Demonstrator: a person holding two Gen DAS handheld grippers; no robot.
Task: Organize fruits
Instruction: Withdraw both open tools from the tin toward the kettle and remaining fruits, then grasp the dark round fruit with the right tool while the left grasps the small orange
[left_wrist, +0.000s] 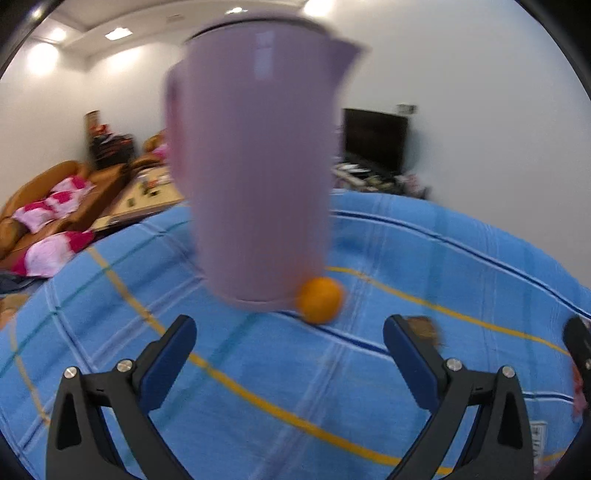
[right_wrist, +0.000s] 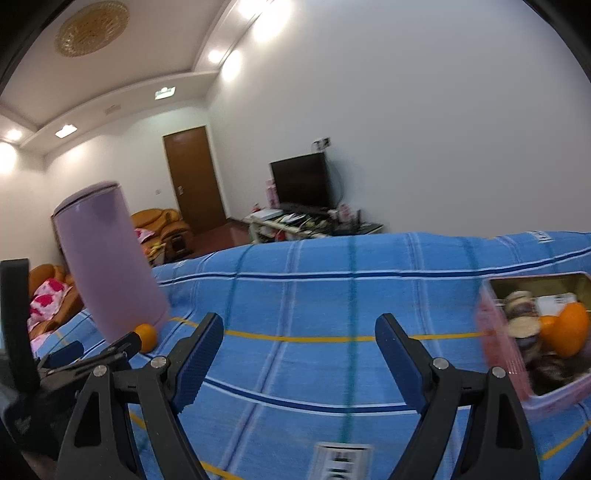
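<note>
A: What do your fingers do now?

B: My left gripper (left_wrist: 290, 332) has its fingers (left_wrist: 177, 354) wide apart, and nothing is between them. My right gripper (right_wrist: 299, 336) is the same: fingers (right_wrist: 201, 354) spread wide, only cloth between them.

A: Where is the fruit?

B: One orange (left_wrist: 320, 300) lies on the blue checked cloth (left_wrist: 258, 369) that covers the worktop. In the left view it is at about one o'clock from my left fingers, just beside the bottom of a tall lilac jug (left_wrist: 258, 166). It seems to touch the jug, but the picture is blurred and I cannot say for sure.

A: And the right view?

B: There the jug (right_wrist: 110, 266) stands at ten o'clock, and the same orange (right_wrist: 147, 336) sits at its foot. My left gripper (right_wrist: 96, 350) shows in front of them at nine o'clock. At three o'clock is a pink tin box (right_wrist: 506, 354), open on top. Inside it is a big orange fruit (right_wrist: 572, 328), a smaller one (right_wrist: 547, 323) beside it, and some round, dark things that I cannot name.

A: Is the box near the jug?

B: No, well apart, on opposite sides of the cloth.
</note>
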